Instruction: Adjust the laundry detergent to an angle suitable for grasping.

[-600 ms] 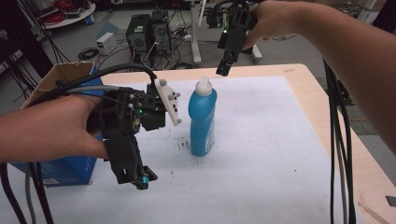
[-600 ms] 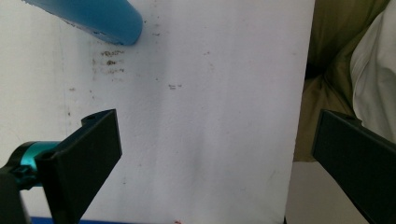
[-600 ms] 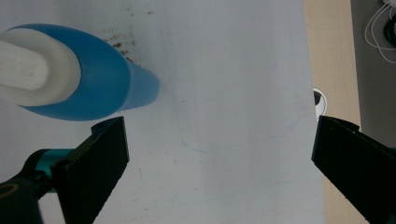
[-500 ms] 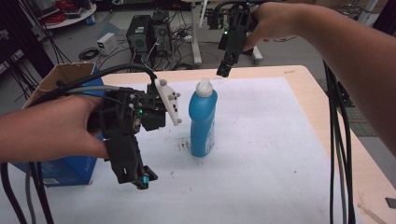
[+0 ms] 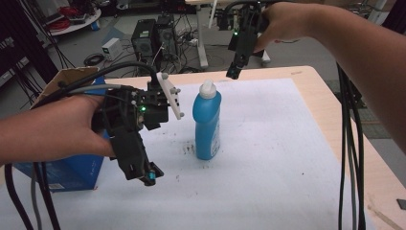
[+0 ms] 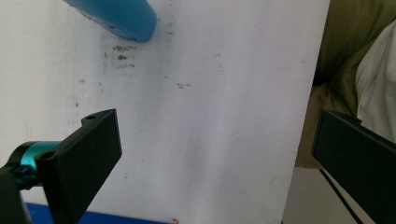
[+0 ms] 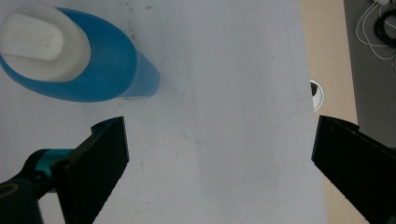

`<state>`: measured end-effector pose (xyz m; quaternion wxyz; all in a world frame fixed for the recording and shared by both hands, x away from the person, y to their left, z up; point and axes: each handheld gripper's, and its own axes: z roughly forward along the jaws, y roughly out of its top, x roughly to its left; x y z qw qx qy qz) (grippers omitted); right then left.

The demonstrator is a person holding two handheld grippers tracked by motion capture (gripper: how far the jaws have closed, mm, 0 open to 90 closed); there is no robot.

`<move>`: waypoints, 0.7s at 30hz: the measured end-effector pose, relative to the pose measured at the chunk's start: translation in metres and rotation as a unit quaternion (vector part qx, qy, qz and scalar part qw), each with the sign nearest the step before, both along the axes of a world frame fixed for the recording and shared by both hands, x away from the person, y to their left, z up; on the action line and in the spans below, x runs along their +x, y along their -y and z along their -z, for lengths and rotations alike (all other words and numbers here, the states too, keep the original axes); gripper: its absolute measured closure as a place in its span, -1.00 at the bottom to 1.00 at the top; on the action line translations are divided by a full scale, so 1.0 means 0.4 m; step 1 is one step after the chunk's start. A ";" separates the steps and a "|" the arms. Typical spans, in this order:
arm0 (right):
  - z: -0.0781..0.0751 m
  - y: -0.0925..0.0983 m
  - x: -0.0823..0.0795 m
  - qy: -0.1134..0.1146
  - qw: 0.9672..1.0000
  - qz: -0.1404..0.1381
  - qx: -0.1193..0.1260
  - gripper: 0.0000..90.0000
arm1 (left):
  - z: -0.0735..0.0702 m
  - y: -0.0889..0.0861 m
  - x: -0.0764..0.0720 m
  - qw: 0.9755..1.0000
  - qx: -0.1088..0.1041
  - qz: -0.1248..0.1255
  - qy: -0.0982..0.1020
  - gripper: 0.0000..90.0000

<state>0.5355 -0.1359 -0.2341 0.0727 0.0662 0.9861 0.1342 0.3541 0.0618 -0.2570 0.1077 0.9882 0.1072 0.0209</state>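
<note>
High view: blue bottle [image 5: 207, 125] with a white cap stands upright on the white sheet [image 5: 268, 158], near the middle of the table [image 5: 316, 76]. Left gripper [image 5: 146, 175] is held low, left of the bottle and a bit nearer the person, tips pointing down at the sheet, apart from the bottle. Right gripper [image 5: 233, 72] hangs high above the far edge, behind and right of the cap, also apart. A blue box [image 5: 72, 170] with a cardboard flap sits at the left edge under the left forearm. Nothing is gripped, so the work looks barely started: bottle untouched, both hands only near it.

Left gripper view: both black jaws spread wide, bare sheet between them, nothing pinched. Bottom end of the bottle [image 6: 119, 16] shows at top left, well past the jaw tips. Some brown specks on the sheet next to it. Cloth of the person's clothing at right.

Right gripper view: looks steeply down; jaws spread wide, empty, only sheet between them. Bottle [image 7: 74, 58] seen from above at upper left, white cap [image 7: 35, 37] on top, off to the side of the jaw line, not between the jaws. Table wood and a round hole [image 7: 316, 94] at right.

Left to do, by my reading: line one gripper up on the bottle, close on it, then whatever handling follows. Right one seems the better placed for the cap, left for the body, but can't tell which goes first.
</note>
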 end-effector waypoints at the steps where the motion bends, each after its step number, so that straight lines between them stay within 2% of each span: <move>1: 0.000 0.002 -0.003 0.000 1.000 0.003 0.002 -0.93 | 0.000 0.000 0.000 1.000 0.000 0.000 0.000 -0.96; 6: 0.002 0.019 -0.011 -0.002 1.000 0.009 0.002 -0.93 | -0.013 -0.007 0.013 0.999 -0.008 -0.052 0.002 -0.96; 14: 0.004 0.042 -0.030 0.004 1.000 0.012 -0.001 -0.93 | -0.017 -0.004 0.028 0.996 -0.018 -0.089 0.003 -0.96; 18: 0.008 0.065 -0.056 0.008 1.000 0.018 0.000 -0.93 | -0.014 0.005 0.038 0.993 -0.022 -0.119 -0.001 -0.96; 21: 0.021 0.078 -0.070 0.003 1.000 0.022 -0.003 -0.93 | -0.017 0.006 0.048 0.988 -0.031 -0.152 -0.002 -0.96</move>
